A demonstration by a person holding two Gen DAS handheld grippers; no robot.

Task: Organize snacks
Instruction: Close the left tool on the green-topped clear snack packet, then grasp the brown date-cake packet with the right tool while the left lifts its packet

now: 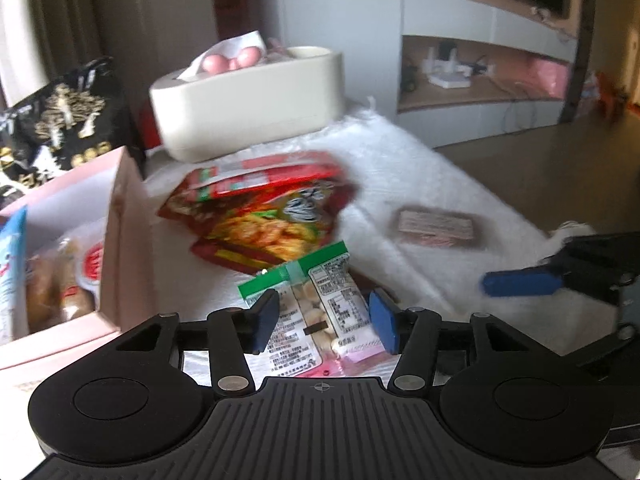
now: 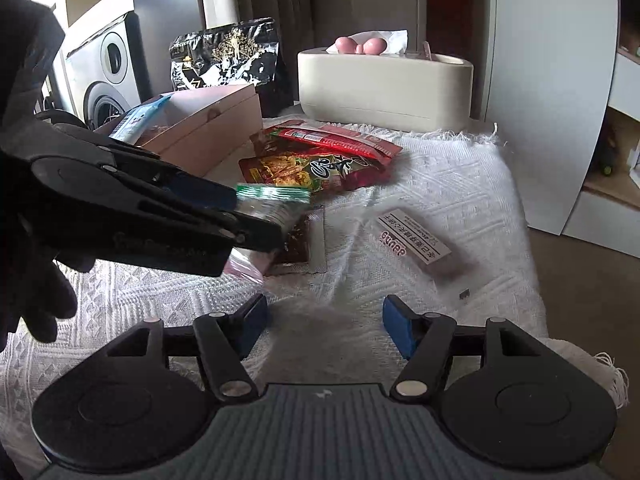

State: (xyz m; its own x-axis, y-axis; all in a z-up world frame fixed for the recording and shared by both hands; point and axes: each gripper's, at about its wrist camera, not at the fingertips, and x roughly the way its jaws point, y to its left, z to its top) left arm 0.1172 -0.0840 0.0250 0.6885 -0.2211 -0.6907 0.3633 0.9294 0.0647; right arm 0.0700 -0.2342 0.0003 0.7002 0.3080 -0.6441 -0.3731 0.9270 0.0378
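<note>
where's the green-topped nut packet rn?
The green-topped nut packet lies on the white cloth between the left gripper fingers, just in front of the red snack bags, right of the pink box.

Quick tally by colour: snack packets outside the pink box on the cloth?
Red foil packets: 2
Green-topped clear packet: 1
Brown bar, white label: 1
Dark packet, silver edge: 1
Pink packet, mostly hidden: 1
Total: 6
</note>
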